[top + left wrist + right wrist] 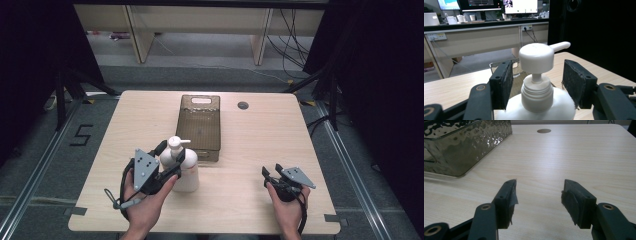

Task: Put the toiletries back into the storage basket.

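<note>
Your left gripper point(537, 85) sits at the white pump bottle point(184, 167), with its jaws spread on either side of the bottle's neck. In the left gripper view the two black pads point(505, 83) stand clear of the threaded collar, a gap showing on both sides, so the gripper is released and nothing is clamped. The pump head rises above the pads, and its nozzle points away from you and to the right in that view. The bottle stands upright on the counter point(250, 150), just on your side of the brown basket point(199, 125) and close to the basket's near-left corner; from the high view you cannot tell whether the bottle touches the basket's wall. Your left hand point(145, 202) wraps the gripper body just left of the bottle and nearer to you. Your right gripper point(539, 200) is well apart from the bottle, off to its right near the counter's front edge, and its jaws are spread too, with bare counter between them. In the right gripper view the basket's dimpled wall point(461, 147) lies ahead and to the left of those jaws. A round grommet hole point(243, 105) in the counter lies beyond the bottle, just right of the basket's far end.
</note>
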Demonstrator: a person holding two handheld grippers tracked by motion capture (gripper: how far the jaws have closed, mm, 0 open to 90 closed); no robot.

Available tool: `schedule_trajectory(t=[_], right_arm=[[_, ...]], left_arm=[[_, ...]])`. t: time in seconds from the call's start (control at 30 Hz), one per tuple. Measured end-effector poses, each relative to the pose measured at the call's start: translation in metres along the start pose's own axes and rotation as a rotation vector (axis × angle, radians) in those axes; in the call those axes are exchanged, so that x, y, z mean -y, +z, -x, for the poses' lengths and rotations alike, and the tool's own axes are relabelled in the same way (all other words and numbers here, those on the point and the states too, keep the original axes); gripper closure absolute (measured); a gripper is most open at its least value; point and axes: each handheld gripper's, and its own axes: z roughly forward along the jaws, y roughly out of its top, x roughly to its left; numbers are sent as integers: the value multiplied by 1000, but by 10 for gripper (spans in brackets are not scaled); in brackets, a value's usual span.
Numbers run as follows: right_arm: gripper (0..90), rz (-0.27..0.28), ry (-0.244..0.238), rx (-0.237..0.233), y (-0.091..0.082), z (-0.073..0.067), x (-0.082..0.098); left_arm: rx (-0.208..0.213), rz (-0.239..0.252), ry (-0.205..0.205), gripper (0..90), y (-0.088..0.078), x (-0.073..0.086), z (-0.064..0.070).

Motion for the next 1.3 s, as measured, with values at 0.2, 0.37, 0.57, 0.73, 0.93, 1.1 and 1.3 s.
schedule_trajectory(t=[0.2, 0.37, 0.57, 0.73, 0.93, 1.1, 1.3], right_arm=[[449, -5, 14, -8, 1, -1, 0], [447, -11, 40, 5, 2, -2, 0], [445, -20, 34, -18, 1, 0, -1], [444, -32, 65, 2, 1, -3, 0], [443, -34, 47, 4, 1, -2, 0], [443, -29, 36, 5, 2, -1, 0], [443, -35, 41, 12, 2, -2, 0]], left_arm=[[-2, -10, 1, 450, 3, -2, -3], [5, -12, -5, 478, 7, -5, -1], [5, -13, 0, 535, 11, -7, 0], [-9, -15, -1, 578, 10, -8, 0], [-16, -28, -1, 584, 10, -10, 1], [-18, -32, -10, 587, 9, -10, 2], [-15, -30, -14, 589, 8, -10, 1]])
